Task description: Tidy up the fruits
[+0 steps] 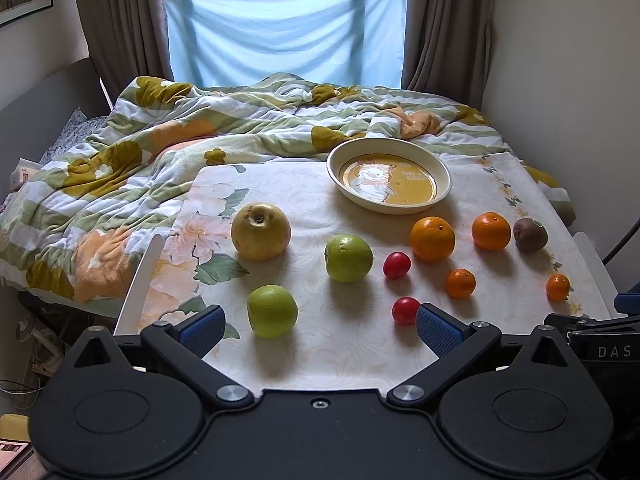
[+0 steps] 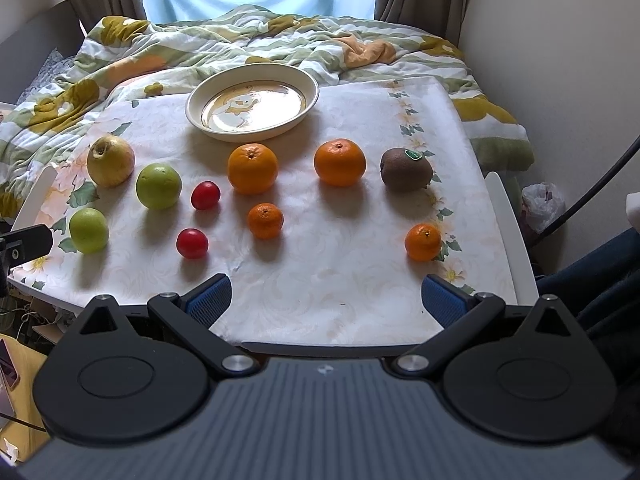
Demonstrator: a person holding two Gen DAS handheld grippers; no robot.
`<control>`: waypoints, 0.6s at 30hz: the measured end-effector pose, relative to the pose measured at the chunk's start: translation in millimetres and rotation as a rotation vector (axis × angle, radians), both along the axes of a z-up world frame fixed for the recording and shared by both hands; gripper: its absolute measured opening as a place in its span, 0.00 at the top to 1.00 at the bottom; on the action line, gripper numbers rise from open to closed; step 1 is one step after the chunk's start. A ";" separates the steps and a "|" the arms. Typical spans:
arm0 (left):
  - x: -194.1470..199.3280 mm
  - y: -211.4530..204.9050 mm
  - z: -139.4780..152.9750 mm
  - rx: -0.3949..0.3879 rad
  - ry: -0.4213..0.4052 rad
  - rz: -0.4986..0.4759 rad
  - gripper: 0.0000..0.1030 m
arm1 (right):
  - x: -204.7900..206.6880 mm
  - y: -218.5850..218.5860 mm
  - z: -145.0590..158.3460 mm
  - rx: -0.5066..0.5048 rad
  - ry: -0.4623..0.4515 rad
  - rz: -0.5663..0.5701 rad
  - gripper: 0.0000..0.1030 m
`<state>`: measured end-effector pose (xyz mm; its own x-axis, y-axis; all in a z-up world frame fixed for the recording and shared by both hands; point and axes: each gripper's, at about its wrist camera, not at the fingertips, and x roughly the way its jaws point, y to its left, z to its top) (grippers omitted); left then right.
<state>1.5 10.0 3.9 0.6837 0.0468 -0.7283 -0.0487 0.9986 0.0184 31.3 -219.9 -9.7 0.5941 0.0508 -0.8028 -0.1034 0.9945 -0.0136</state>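
Several fruits lie on a floral tablecloth [image 1: 320, 356]. A yellow pear [image 1: 261, 231], two green apples [image 1: 272, 311] [image 1: 348, 258], two red tomatoes [image 1: 405, 311] [image 1: 397, 265], two large oranges [image 1: 432, 239] [image 1: 491, 230], two small mandarins [image 1: 460, 283] [image 1: 558, 287] and a kiwi [image 1: 530, 234] are spread out. An empty cream plate [image 1: 440, 168] stands behind them. My left gripper [image 1: 318, 330] is open and empty at the table's near edge, close to a green apple and a tomato. My right gripper [image 2: 326, 300] is open and empty, near a mandarin [image 2: 423, 242].
A rumpled floral quilt [image 1: 160, 140] covers the bed behind the table. White table rails [image 2: 510, 216] run along both sides. A wall [image 1: 560, 60] stands at the right. A plastic bag [image 2: 542, 204] lies on the floor at the right.
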 end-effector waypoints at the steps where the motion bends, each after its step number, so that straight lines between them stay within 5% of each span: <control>1: 0.0 0.1 0.0 -0.001 0.000 -0.001 0.00 | 0.1 0.0 0.0 0.001 0.000 0.000 0.00; 18: 0.3 2.2 -0.4 -0.004 -0.001 0.001 0.00 | -0.6 1.0 0.5 -0.001 0.000 -0.002 0.00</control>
<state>1.8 12.2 3.5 0.6840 0.0446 -0.7281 -0.0496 0.9987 0.0146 30.7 -218.9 -9.2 0.5945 0.0488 -0.8026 -0.1016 0.9947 -0.0147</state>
